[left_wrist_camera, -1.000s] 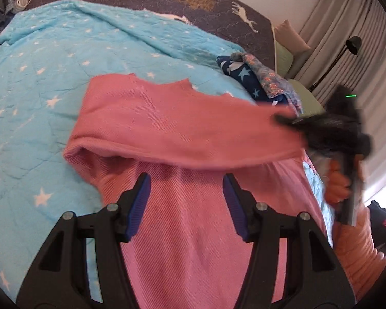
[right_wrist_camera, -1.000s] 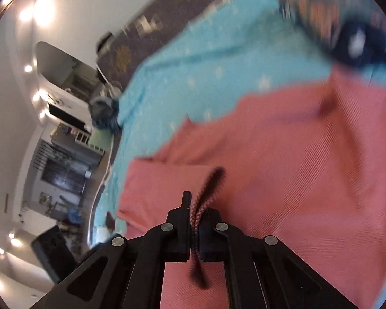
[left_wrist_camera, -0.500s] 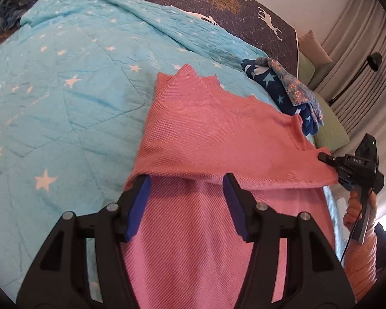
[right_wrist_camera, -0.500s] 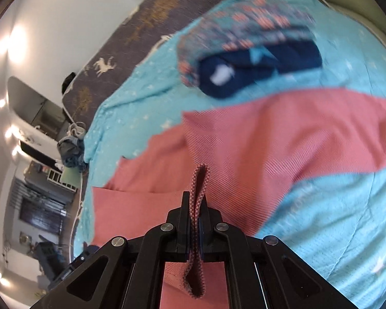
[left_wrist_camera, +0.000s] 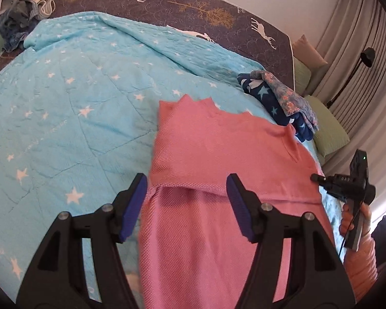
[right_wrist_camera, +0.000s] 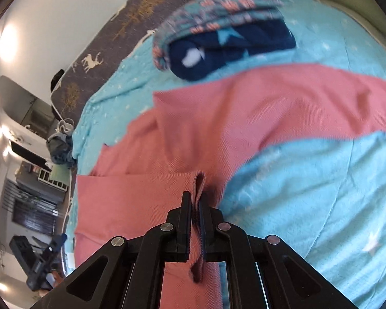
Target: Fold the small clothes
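A pink knitted garment (left_wrist_camera: 218, 159) lies on the light blue star quilt (left_wrist_camera: 72, 103), its far part folded over the near part. My left gripper (left_wrist_camera: 186, 207) is open and empty, hovering above the fold's near edge. My right gripper (right_wrist_camera: 195, 200) is shut on the pink garment's edge (right_wrist_camera: 198, 180), held low over the quilt (right_wrist_camera: 308, 193); it shows at the right of the left wrist view (left_wrist_camera: 314, 177). The pink garment (right_wrist_camera: 244, 118) spreads ahead of it.
A folded stack of navy star and floral clothes (left_wrist_camera: 283, 100) sits beyond the garment, also in the right wrist view (right_wrist_camera: 226, 33). A dark deer-print bedspread (left_wrist_camera: 193, 13) lies beyond the quilt. A crumpled grey-blue pile (left_wrist_camera: 15, 25) is far left. Curtains and a lamp (left_wrist_camera: 365, 56) stand at the right.
My right gripper carried the pink edge across and down, laying the fold flat on the garment's near part. The left gripper stayed open, and its view shifted left.
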The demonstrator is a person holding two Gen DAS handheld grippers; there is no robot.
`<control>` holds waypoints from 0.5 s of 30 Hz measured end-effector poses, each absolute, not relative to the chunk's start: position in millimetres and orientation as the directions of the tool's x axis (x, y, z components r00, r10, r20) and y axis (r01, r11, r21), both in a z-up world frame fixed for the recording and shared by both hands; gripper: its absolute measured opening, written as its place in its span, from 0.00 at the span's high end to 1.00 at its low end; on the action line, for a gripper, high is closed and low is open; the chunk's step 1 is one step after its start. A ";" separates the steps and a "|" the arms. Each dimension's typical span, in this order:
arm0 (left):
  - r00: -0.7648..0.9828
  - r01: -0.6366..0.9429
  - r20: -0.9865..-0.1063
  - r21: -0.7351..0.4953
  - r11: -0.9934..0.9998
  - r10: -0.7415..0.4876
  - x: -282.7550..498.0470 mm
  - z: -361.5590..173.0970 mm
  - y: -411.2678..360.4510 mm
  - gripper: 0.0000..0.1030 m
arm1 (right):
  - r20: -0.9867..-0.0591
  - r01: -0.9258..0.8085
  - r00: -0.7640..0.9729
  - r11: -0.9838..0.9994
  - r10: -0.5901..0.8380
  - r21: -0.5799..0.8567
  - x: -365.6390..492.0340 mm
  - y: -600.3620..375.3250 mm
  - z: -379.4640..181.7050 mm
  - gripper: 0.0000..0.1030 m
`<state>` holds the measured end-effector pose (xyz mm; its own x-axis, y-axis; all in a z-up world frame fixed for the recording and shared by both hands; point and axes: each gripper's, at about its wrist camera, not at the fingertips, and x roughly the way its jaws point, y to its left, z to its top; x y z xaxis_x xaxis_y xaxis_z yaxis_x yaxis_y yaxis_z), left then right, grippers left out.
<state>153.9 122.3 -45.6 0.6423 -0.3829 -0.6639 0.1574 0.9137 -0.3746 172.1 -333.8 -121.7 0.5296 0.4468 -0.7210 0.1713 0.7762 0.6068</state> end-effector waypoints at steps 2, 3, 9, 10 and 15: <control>0.614 0.185 -0.666 -0.400 0.898 -0.424 153.2 -47.4 117.7 0.37 | -0.725 0.187 0.537 0.777 0.432 0.601 171.5 -335.1 -120.0 0.92; 0.609 0.195 -0.670 -0.392 0.899 -0.425 152.1 -48.7 114.8 0.37 | -0.731 0.200 0.540 0.780 0.418 0.593 171.6 -337.0 -118.2 0.88; 0.555 0.213 -0.696 -0.411 0.886 -0.456 148.2 -64.2 109.1 0.37 | -0.720 0.183 0.655 0.877 0.229 0.445 183.2 -325.1 -52.5 0.61; 0.534 0.221 -0.686 -0.450 0.865 -0.494 147.9 -67.4 108.7 0.37 | -0.719 0.125 0.642 0.889 0.266 0.440 193.0 -312.1 -43.8 0.55; 0.510 0.214 -0.652 -0.535 0.817 -0.561 160.4 -79.4 103.9 0.37 | -0.693 -0.279 0.320 0.764 0.646 0.583 280.6 -188.8 -27.8 0.36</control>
<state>160.4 103.9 -79.4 0.5102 -0.5607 -0.6521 0.2140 0.8172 -0.5352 280.6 -188.8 -27.8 0.3204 0.6458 -0.6931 -0.2786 0.7635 0.5826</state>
